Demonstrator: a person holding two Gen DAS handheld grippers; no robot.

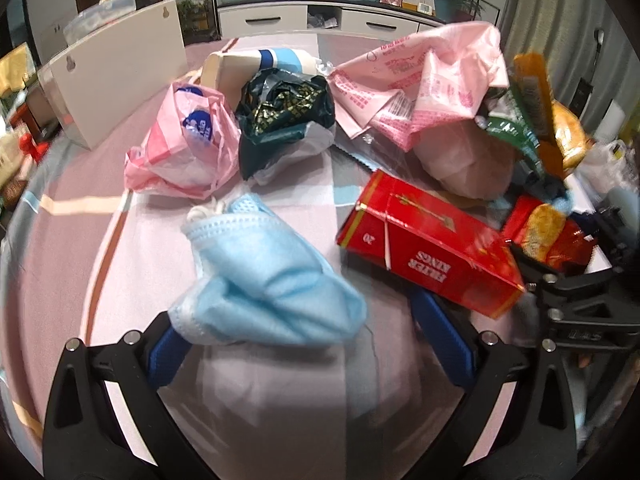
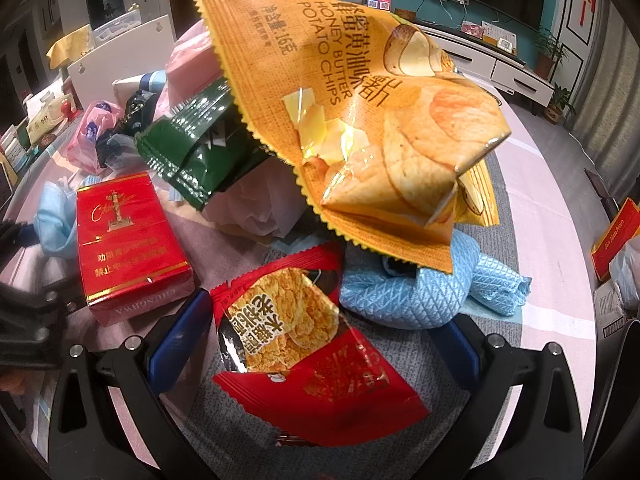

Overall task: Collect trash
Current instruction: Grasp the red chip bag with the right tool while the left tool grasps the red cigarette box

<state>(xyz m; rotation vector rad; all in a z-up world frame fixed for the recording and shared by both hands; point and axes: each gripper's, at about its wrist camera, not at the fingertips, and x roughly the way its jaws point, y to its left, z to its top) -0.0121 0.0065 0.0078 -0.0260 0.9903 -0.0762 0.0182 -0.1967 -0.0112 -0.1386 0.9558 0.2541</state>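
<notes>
While trash lies heaped on the bench (image 1: 72, 248), the left claw (image 1: 308, 344) stands spread wide around a crumpled blue face mask (image 1: 264, 276), with a red cigarette box (image 1: 428, 244) just beside its right finger. The right claw (image 2: 316, 340) is likewise agape, a red snack wrapper (image 2: 320, 364) between its fingers, beneath an orange chip bag (image 2: 360, 112).
</notes>
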